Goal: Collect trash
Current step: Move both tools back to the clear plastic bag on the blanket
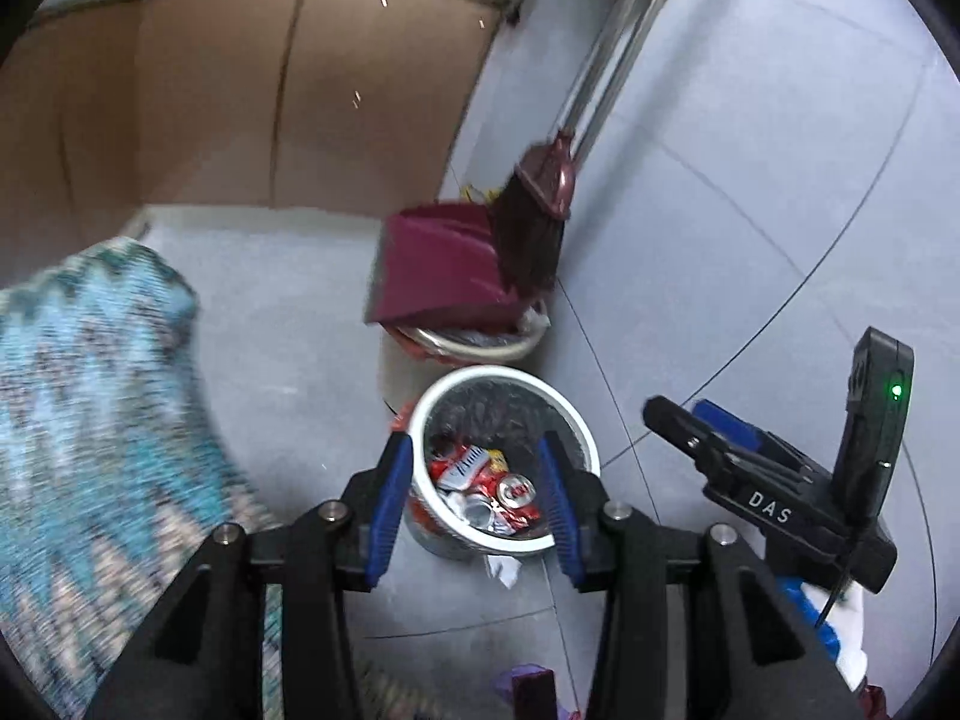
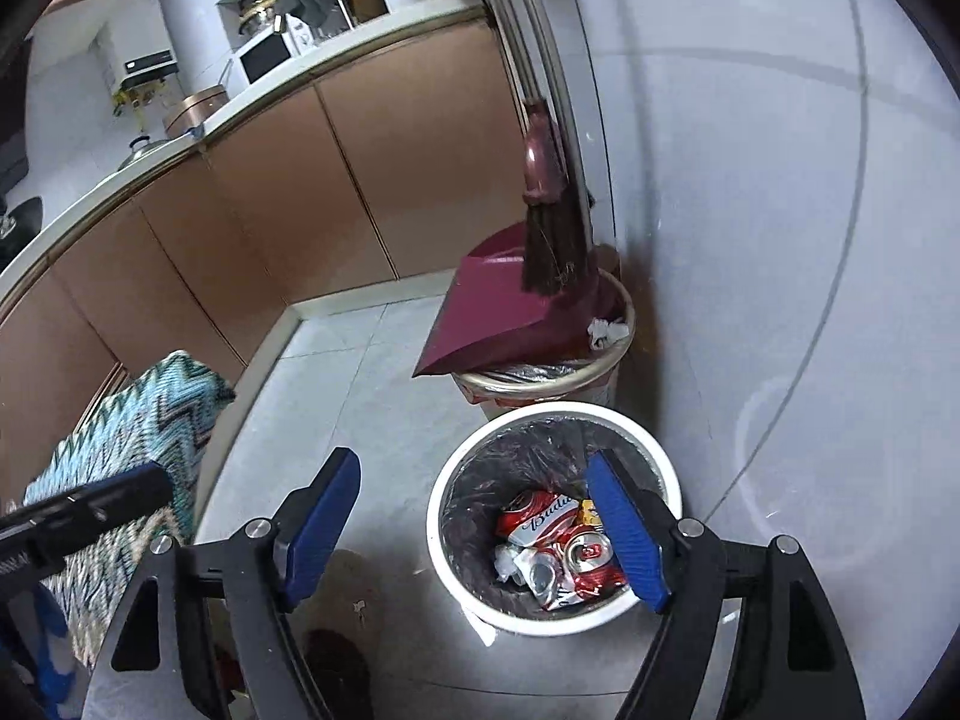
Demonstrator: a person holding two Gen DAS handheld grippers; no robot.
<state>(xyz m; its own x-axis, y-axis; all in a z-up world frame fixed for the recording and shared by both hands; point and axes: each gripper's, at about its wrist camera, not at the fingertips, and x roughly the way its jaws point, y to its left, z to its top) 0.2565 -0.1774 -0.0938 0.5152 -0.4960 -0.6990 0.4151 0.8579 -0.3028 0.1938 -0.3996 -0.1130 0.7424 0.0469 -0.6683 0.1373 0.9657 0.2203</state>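
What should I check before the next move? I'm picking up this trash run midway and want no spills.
1. Left tongs empty: ok, open, nothing between the pads.
2. Right tongs empty: ok, open, nothing held.
3. White bin upright, room left: ok, crushed cans lie low inside.
4. Liner seated all round: cannot tell.
5. Floor by bin clear: not ok, white scrap lies at its base.
6. Dustpan steady on rear bin: cannot tell.

Pale grey tiled floor (image 2: 384, 372) meets brown cabinet doors (image 2: 258, 204) under a white counter (image 2: 336, 54); a teal zigzag-patterned rug (image 2: 138, 420) lies nearby, beside a smooth grey wall (image 2: 750, 210).
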